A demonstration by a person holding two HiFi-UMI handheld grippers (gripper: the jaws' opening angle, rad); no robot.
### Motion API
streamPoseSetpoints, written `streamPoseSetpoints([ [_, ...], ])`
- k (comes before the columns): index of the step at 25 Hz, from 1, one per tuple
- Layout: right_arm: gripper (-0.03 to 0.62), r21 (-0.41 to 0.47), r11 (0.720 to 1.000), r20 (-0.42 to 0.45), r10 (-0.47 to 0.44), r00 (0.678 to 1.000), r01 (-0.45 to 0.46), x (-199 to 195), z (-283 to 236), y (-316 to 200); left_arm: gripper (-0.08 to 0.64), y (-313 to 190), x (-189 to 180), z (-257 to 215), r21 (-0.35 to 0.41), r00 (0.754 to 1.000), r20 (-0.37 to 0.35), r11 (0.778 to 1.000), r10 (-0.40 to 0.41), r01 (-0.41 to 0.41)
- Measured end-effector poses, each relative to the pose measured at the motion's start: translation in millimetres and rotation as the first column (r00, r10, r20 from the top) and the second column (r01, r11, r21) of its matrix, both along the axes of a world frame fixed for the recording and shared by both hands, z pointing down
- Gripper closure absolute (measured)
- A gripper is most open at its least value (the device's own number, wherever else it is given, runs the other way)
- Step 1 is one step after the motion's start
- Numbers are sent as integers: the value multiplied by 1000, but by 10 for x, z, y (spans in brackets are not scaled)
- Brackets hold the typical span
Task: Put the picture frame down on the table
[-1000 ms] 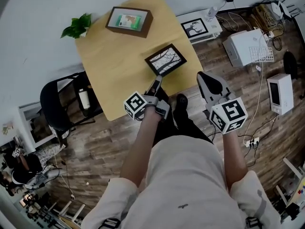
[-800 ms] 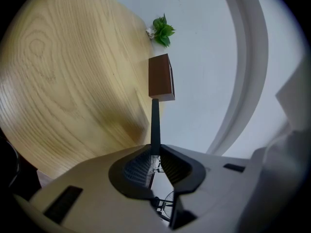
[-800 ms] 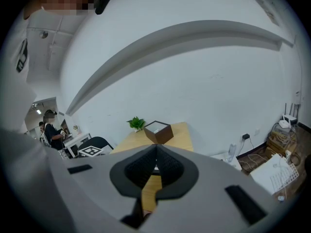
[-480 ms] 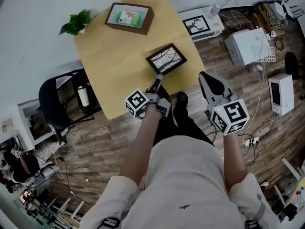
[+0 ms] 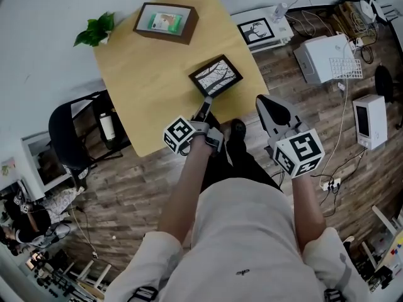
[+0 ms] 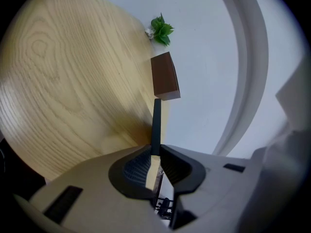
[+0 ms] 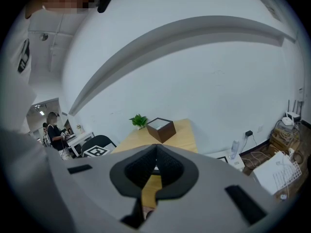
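Lowered slightly: picture frame point(image 5: 216, 75) over table point(image 5: 145, 74) | left gripper point(image 5: 206, 102) clamps its edge | right gripper point(image 5: 266, 104) closed, empty

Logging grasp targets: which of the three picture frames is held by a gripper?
The black frame with the branch print, clamped in the left gripper. The brown frame sits near the plant; the third frame lies off the table.

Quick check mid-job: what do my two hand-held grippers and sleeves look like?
The left hand-held gripper and right hand-held gripper each have a pale grey body, dark ribbed pads and a white cube with black square markers. The sleeves are short and pale.
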State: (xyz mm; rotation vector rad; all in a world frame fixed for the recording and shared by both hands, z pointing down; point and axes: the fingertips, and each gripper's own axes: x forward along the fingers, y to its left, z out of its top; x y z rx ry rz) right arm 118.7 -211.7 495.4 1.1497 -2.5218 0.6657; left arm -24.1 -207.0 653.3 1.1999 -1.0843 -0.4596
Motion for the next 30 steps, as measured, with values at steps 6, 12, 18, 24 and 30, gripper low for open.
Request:
streamPoseSetpoints([
  [6,592,-9,1000,2,-1,1000,1,20,-1,45,500,6,20,20,-2,999,39,1000,9,-9],
  [12,592,-17,1000,0,4,1000,-4,43,38,37,500,-9,19,90,-6,997,75,1000,19,-18],
  [18,592,-24,1000,0,10,1000,-10,58,55,30,497,-16,-10,137,-14,994,107,1000,19,-17],
  [24,592,-31,999,0,11,1000,-11,49,95,45,494,-12,-37,239,-40,992,123,999,-5,10],
  [30,592,-32,999,0,2,1000,-2,32,96,50,494,-51,-47,283,-57,991,136,998,-22,30],
])
